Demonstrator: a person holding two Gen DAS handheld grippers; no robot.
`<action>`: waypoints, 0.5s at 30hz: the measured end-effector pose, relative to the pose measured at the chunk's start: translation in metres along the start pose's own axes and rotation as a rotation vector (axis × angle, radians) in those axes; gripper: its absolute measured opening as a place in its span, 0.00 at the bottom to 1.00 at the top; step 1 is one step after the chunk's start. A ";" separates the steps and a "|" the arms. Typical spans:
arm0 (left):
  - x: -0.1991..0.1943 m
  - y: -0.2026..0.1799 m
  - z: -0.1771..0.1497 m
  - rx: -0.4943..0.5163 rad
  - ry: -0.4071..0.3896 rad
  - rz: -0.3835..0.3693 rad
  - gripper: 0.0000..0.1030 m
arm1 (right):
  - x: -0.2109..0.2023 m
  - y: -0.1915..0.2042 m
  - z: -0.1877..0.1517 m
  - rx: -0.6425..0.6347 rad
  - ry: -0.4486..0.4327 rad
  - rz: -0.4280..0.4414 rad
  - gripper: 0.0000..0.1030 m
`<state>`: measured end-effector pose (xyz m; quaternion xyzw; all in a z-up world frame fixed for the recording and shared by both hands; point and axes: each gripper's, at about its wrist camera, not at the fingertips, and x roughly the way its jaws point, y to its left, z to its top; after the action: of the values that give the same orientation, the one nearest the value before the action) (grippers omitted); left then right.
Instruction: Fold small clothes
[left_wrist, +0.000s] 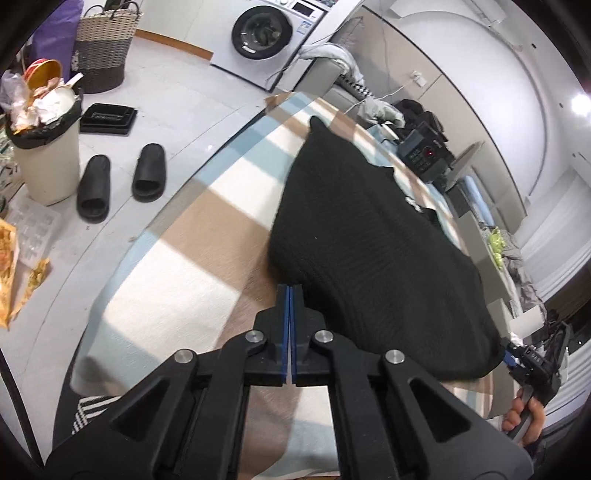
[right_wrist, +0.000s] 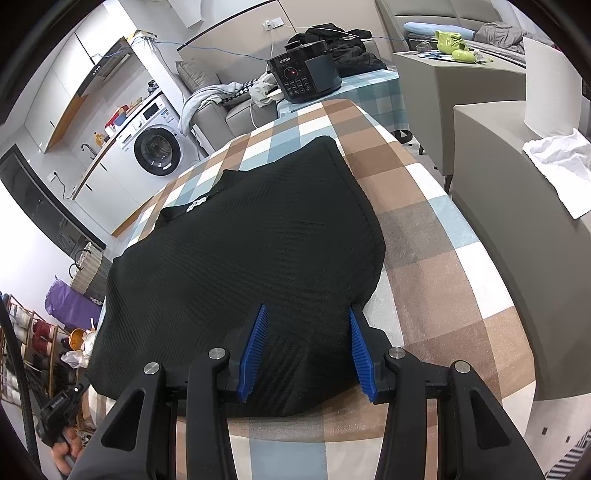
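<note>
A black knitted garment (left_wrist: 369, 236) lies flat on the checked table cloth (left_wrist: 177, 266). My left gripper (left_wrist: 290, 291) is shut, with nothing visibly between its blue pads, and its tips sit at the garment's near left edge. In the right wrist view the same garment (right_wrist: 258, 236) spreads across the table (right_wrist: 443, 295). My right gripper (right_wrist: 306, 314) is open, and its two blue pads straddle the garment's near hem. The right gripper also shows in the left wrist view (left_wrist: 513, 360) at the garment's far corner, held by a hand.
A black pressure cooker (right_wrist: 304, 75) stands at the table's far end. On the floor to the left are a full bin (left_wrist: 46, 147), black slippers (left_wrist: 122, 181), a woven basket (left_wrist: 105, 44) and a washing machine (left_wrist: 264, 35). Grey cabinets (right_wrist: 517, 206) stand to the right.
</note>
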<state>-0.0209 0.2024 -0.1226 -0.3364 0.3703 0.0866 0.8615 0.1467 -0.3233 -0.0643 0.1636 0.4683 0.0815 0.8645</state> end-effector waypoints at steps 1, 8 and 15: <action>-0.001 0.002 -0.002 -0.007 0.002 0.001 0.00 | 0.000 0.000 0.001 0.000 -0.001 0.000 0.43; 0.003 0.003 -0.007 -0.044 0.068 -0.038 0.10 | 0.000 0.001 0.000 -0.004 -0.002 0.004 0.43; 0.017 -0.015 -0.009 -0.044 0.098 -0.097 0.32 | 0.000 0.000 -0.002 0.005 -0.002 0.004 0.43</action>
<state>-0.0081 0.1834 -0.1314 -0.3767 0.3933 0.0363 0.8379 0.1453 -0.3232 -0.0656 0.1666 0.4674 0.0820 0.8643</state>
